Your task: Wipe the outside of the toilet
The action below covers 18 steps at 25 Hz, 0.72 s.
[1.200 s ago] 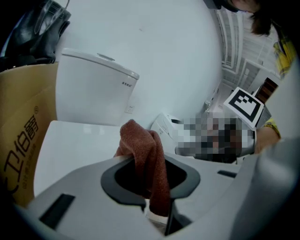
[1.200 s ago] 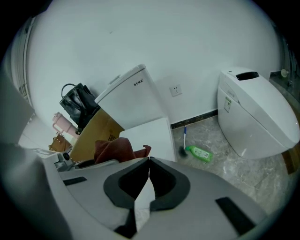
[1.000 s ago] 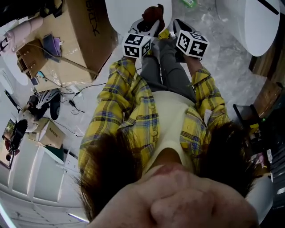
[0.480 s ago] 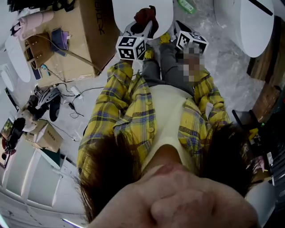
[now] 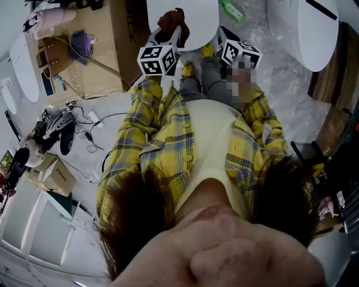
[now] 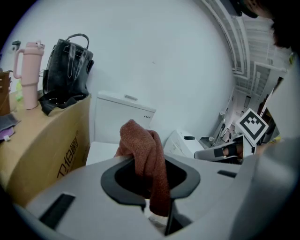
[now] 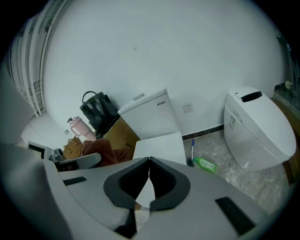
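Your left tongs [image 6: 156, 212] are clamped on a rust-brown cloth [image 6: 146, 157], which bunches up above the jaws and hangs down between them. Your right tongs [image 7: 149, 165] are closed with the jaw tips pressed together and nothing held.

From the head view, you hold both tongs out in front of you, side by side, with the left tongs [image 5: 168, 35] and the cloth [image 5: 170, 21] over the near left part of the toilet [image 5: 193, 17] and the right tongs [image 5: 225, 32] at its near right edge. You cannot tell from any view whether the cloth touches the lid.

The toilet [image 7: 157, 119] stands straight ahead of you against the white wall [image 7: 154, 47], with its lid shut and its boxy tank behind. Just to its left is a cardboard box [image 6: 44, 140], with a black bag [image 6: 68, 65] and a pink tumbler [image 6: 29, 75] on top. To the right, well apart, a second toilet [image 7: 258, 131] with a rounded body sits on the marbled floor [image 7: 243, 180]. A green bottle [image 7: 205, 164] lies on its side on the floor between the two toilets, close to the first one
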Tool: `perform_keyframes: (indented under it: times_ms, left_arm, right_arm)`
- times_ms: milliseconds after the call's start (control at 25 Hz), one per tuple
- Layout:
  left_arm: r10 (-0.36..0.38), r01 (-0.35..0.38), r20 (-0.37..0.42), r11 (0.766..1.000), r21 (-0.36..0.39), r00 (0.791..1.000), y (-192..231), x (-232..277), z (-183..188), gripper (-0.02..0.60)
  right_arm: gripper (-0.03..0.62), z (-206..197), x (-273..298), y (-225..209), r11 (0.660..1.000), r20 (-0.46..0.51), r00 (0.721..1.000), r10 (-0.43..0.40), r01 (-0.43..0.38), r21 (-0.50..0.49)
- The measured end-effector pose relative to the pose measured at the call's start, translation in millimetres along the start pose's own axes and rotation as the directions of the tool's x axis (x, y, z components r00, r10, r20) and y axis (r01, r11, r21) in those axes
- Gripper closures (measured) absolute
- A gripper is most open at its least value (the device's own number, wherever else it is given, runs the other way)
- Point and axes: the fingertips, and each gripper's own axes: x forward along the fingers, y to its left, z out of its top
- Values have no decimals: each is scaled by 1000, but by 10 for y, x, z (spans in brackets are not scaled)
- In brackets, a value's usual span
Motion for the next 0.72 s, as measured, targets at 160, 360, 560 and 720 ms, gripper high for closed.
perform_keyframes:
  times_ms: [160,360,560,720]
  left_arm:
    - [17,-16,25,1000,-6,1000,33,-189,82,483]
    - [59,-59,31,998,-14,998,170,-414,127,483]
    - [93,-93,42,996,-20,995,269,-591,211,483]
    - [112,-110,55,994,-23,992,313,-703,238,483]
  right_arm:
    - [568,43,-96,139,1000,13,1000,16,-16,-18]
    - [568,104,-185,278,999,34,999,22,-21,-37]
    - [568,149,-286,351,998,49,998,33,-30,-52]
    - [568,160,-336,390,997,53,998,36,-33,-64]
